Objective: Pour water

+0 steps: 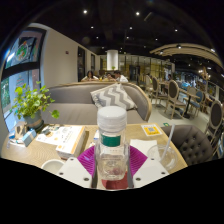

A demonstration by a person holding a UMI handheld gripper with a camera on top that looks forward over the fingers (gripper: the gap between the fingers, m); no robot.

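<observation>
Gripper view has the tongs (112, 165) clamped on a clear bottle (112, 148) with a white cap, pink pads (90, 160) pressing both sides. Its label's too small to read. Beyond the bottle there's a wooden table (160, 150), a plant (33, 102) off left, a glass (164, 148) right, sofa (85, 98) behind.

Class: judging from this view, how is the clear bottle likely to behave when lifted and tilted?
The bottle, gripped between the pink pads, looks thin clear plastic, so probably light and squashy. It is tall and narrow, so apt to tip. Its white cap looks closed.
</observation>
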